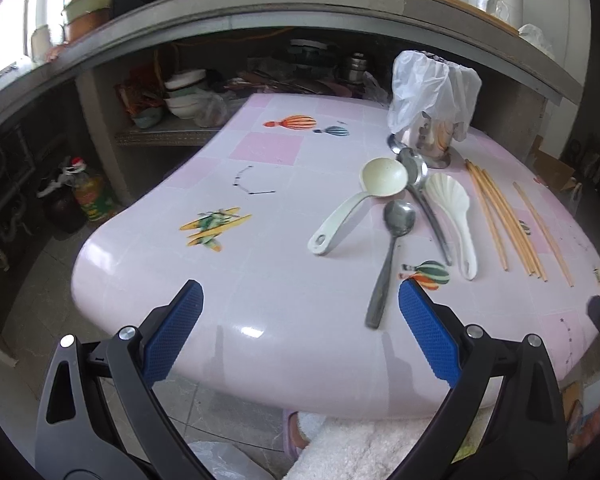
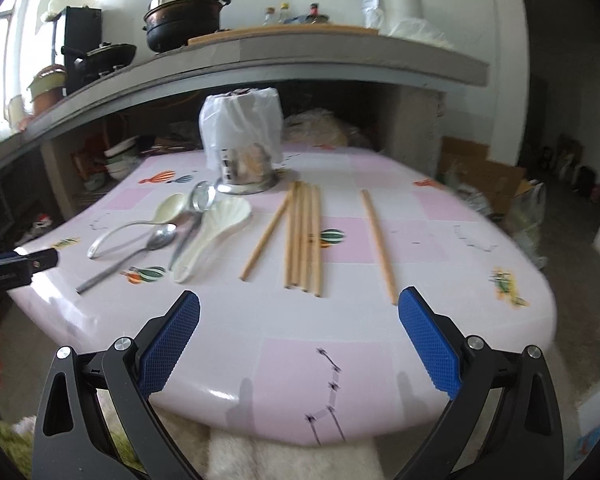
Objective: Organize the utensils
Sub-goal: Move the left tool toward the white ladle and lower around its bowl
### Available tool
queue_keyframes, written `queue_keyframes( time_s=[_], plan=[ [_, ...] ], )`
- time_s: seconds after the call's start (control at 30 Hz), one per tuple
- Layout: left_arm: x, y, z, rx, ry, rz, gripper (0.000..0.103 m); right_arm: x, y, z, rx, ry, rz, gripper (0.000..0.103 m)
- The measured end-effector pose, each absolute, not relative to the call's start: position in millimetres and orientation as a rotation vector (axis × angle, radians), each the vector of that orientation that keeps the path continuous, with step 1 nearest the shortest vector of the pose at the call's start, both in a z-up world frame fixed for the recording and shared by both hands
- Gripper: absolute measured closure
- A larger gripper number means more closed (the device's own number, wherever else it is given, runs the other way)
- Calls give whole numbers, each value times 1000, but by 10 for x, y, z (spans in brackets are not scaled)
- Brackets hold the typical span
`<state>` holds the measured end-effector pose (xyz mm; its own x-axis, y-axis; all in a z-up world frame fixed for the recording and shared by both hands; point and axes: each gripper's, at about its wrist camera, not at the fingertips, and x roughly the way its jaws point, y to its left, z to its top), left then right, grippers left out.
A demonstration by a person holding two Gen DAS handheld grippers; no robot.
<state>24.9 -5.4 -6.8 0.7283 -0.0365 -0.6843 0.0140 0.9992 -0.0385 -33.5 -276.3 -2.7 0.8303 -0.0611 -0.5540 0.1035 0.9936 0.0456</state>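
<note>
While both grippers hang over the pink desk, their jaws are spread wide and hold nothing. Spoons lie beside chopsticks, near a bag-covered metal cup.

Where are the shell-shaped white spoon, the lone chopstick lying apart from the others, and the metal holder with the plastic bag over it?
Shell-shaped white spoon [image 1: 447, 197]: left wrist view, on its bowl.
Lone chopstick [image 2: 378, 245]: right wrist view, mid-length.
Metal holder [image 2: 246, 176]: right wrist view, bare metal below the bag.

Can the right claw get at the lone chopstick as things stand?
Probably yes: the right claw is open, and the lone chopstick lies apart from the other chopsticks with bare table around it.
</note>
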Motion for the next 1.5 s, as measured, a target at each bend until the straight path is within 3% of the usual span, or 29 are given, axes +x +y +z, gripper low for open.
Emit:
queue_keyframes(
  time_s=[0.33,0.63,1.33,1.37,1.47,1.5],
  plan=[
    [768,-15,58,-146,734,-173,8,285,-2748,260,111,509,-54,6],
    [1223,-67,107,-242,732,-251,8,927,-2587,276,134,578,34,6],
    [2471,-885,-339,182,982,-474,9,1248,-2714,-67,149,694,109,6],
    [2487,-915,-353,198,991,-479,10,1255,-2719,-74,152,694,111,6],
    [2507,-1001,-416,266,1026,-482,27,1284,-2731,-94,160,697,119,6],
    [2504,-997,-429,271,1036,-483,27,1290,-2735,-102,162,696,120,6]
  ],
)
